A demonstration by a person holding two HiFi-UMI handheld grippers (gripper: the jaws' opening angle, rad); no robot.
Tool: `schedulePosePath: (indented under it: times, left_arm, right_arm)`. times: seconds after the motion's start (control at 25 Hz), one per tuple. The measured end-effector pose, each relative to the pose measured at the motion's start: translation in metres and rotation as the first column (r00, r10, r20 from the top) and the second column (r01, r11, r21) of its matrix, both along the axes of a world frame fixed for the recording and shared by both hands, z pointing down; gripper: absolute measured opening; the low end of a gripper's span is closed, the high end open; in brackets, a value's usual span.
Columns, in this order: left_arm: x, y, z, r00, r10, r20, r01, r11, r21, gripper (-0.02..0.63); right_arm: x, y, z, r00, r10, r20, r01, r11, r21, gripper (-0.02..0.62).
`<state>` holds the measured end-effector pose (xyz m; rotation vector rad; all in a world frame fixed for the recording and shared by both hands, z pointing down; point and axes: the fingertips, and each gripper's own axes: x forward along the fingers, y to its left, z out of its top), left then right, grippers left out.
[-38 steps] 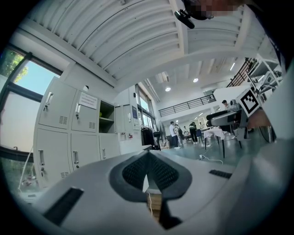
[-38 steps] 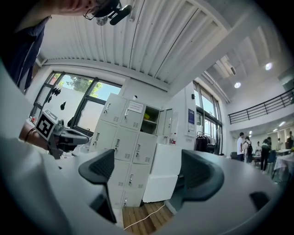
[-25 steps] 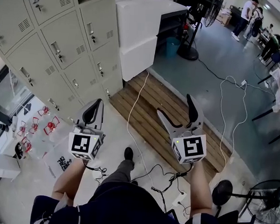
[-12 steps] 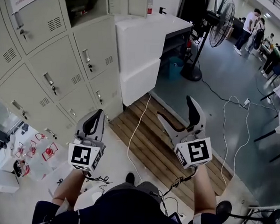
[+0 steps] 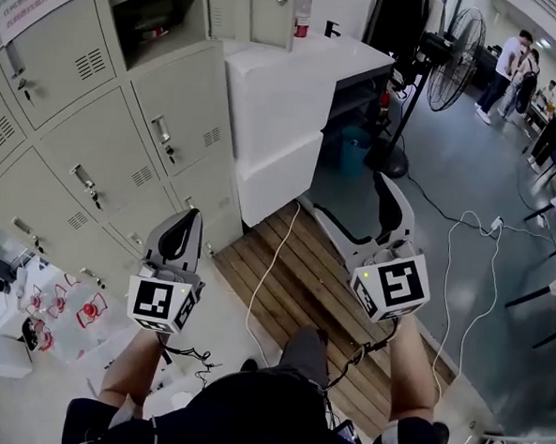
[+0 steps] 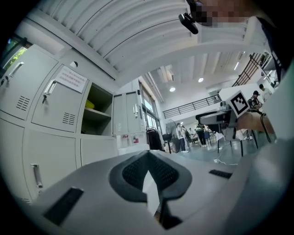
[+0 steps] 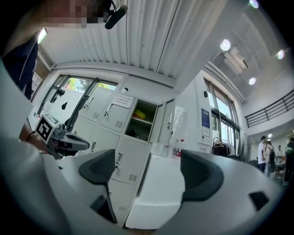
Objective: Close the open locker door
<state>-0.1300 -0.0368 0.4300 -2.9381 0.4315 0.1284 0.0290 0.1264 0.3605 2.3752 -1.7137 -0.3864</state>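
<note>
The left gripper point(image 6: 149, 158) has its jaws pressed together with nothing between them. It is held low in front of the person, pointing toward the bank of grey lockers point(image 5: 95, 149). My read is that it is simply carried along and has no job here. The right gripper point(image 7: 149, 170) has its jaws spread apart and empty. It is raised a little further forward and aimed at the lockers' right end, which suits either pushing on a door panel or pinching its edge.

Beyond both grippers, near the top right corner of the locker bank, one compartment point(image 5: 150, 16) stands open with items on its shelf. Its locker door point(image 5: 251, 6) is swung out to the right, hinged on that side. Both grippers are well apart from it, so closing has not begun; this looks like the approach.

A white block point(image 5: 276, 94) stands against the bank's right edge, just under the swung door, with a wooden slatted platform point(image 5: 303, 274) on the floor before it. Both probably force a reach up and over them.
</note>
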Motion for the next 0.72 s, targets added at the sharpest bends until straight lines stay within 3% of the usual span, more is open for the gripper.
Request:
schedulePosePath:
  times: [0.32,0.52,0.72]
  left_arm:
    - [0.092,-0.003,-0.014,0.990,-0.140,-0.004,0.140,0.990,-0.030,0.003]
    - [0.139,0.005,-0.040,0.971,-0.239,0.017,0.240,0.969,-0.061,0.003]
    - [0.161,-0.001,-0.062,0.956,-0.290,0.036,0.291,0.954,-0.067,0.003]
  right_arm:
    - [0.096,-0.016,-0.012,0.984,-0.180,0.017,0.180,0.984,-0.002,0.454]
    - [0.143,-0.025,-0.041,0.946,-0.322,0.026,0.323,0.946,-0.033,0.454]
    - [0.172,-0.050,-0.075,0.912,-0.409,0.028,0.410,0.912,-0.017,0.446]
